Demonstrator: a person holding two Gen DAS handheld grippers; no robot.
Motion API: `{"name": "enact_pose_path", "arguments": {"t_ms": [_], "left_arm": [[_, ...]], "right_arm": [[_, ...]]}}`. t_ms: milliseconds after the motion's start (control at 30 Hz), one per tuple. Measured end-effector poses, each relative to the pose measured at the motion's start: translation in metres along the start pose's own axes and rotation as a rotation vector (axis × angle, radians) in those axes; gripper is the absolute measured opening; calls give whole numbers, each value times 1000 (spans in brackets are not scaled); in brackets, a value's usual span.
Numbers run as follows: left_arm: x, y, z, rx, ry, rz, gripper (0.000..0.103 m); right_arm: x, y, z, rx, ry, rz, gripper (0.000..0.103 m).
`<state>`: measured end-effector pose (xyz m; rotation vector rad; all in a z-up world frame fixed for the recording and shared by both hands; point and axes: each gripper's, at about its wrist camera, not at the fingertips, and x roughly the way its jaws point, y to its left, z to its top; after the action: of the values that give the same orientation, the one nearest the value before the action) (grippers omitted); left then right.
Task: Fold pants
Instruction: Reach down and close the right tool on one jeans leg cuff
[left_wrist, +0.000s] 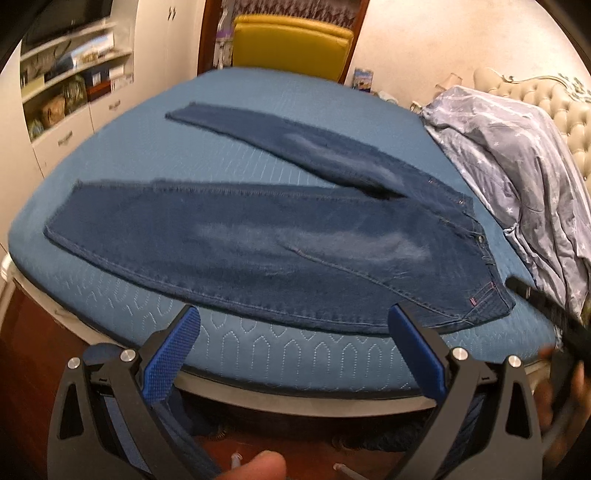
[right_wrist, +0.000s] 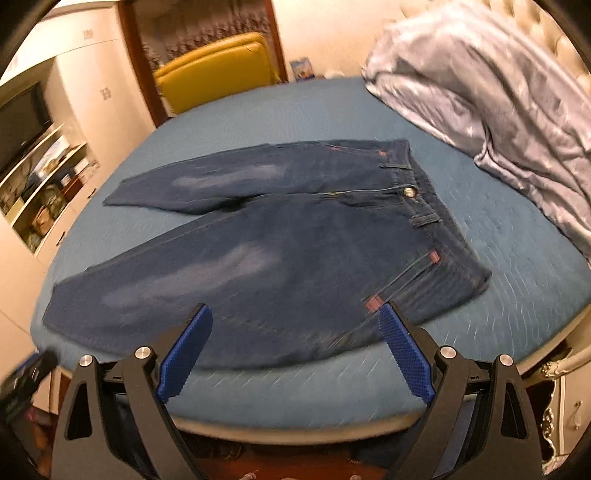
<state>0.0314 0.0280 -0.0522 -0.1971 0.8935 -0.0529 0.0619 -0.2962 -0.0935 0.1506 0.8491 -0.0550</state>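
Pants flat on bed, soft, thick, a bit heavy.
Best grabbed at waistband; left gripper, right gripper both wide, holding nothing.

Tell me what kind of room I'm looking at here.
Most likely a home bedroom. The jeans lie spread on a bed with a blue quilted cover, a tufted headboard stands at one end behind a crumpled star-print duvet, and a white built-in shelf unit lines the wall.

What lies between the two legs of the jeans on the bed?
Only bare blue mattress shows in the wedge between the jeans' spread legs, clearest in the left wrist view. Both tongs hang open.
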Motion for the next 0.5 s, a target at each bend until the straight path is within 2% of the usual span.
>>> {"name": "enact_pose_path", "arguments": {"t_ms": [267, 333, 433, 500], "left_arm": [[41, 47, 10, -99, 51, 17, 101], [48, 58, 12, -122, 68, 20, 101], [59, 68, 18, -136, 83, 29, 95], [63, 72, 23, -134, 94, 28, 90]], "right_arm": [[128, -150, 161, 121, 88, -88, 89], [165, -177, 198, 121, 107, -150, 89], [219, -207, 234, 139, 152, -164, 87], [245, -217, 245, 159, 181, -166, 84]]}}
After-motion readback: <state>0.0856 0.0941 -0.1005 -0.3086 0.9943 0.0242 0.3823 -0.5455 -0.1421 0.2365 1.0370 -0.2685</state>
